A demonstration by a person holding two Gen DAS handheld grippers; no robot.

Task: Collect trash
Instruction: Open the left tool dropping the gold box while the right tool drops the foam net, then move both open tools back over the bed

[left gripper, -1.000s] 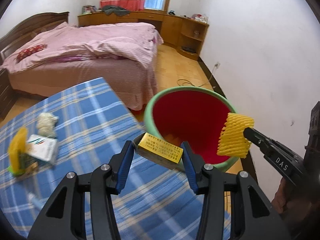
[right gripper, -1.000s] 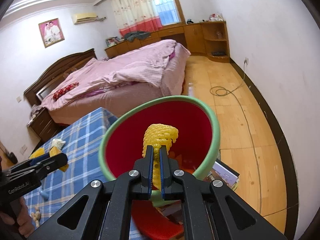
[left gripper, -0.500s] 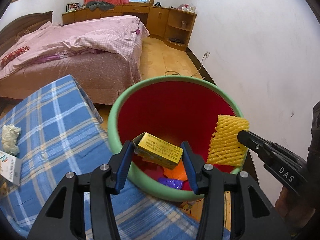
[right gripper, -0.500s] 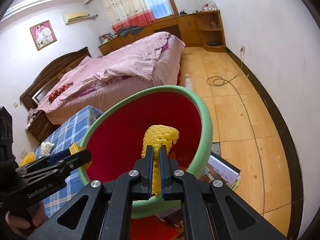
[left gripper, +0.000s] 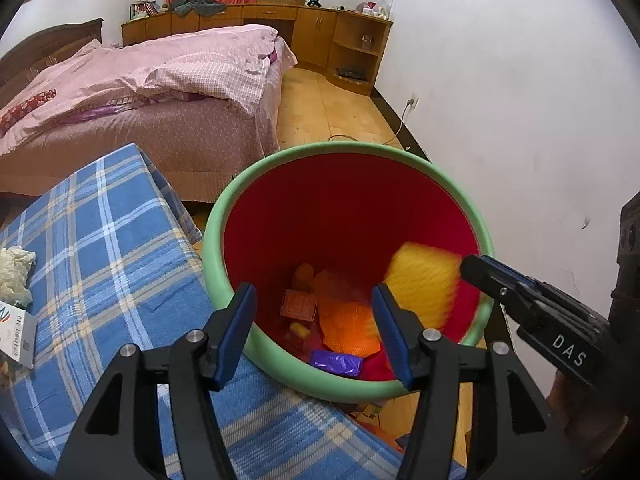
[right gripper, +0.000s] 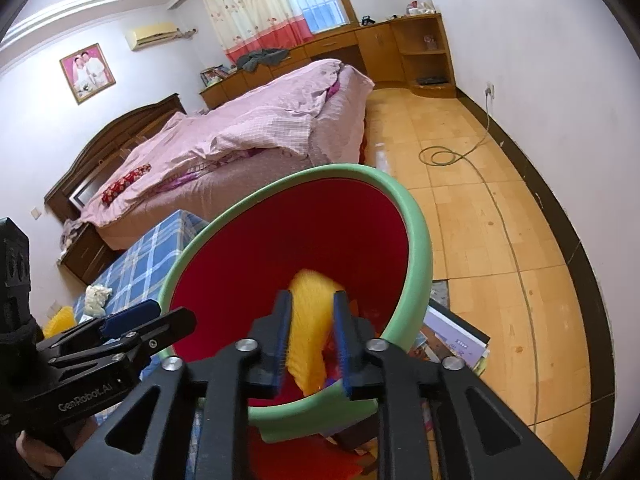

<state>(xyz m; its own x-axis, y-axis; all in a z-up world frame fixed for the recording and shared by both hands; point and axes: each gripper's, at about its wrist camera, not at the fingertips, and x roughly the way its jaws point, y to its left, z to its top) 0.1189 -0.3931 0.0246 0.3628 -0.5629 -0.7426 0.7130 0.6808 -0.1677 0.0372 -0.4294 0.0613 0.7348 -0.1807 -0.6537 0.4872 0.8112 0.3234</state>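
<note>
A red bin with a green rim [left gripper: 224, 216] [right gripper: 420, 240] stands beside the blue checked table [left gripper: 100, 240]. My left gripper [left gripper: 314, 330] is open and empty over the bin's near edge. The small box [left gripper: 298, 305] lies inside the bin among orange, yellow and purple trash. My right gripper [right gripper: 308, 340] is open above the bin; it shows at the right of the left wrist view [left gripper: 472, 268]. The yellow foam net [right gripper: 310, 320] [left gripper: 424, 280] is blurred between and below its fingers, apparently falling into the bin.
On the table's left lie a crumpled tissue [left gripper: 14, 270] and a white carton [left gripper: 16, 330]. A yellow item [right gripper: 58, 320] also lies there. A pink bed [left gripper: 140, 92] stands behind. Books [right gripper: 456, 340] lie on the floor by the bin. A white wall is at the right.
My left gripper opened and the small box dropped into the bin. My right gripper opened and the yellow foam net is falling from it.
</note>
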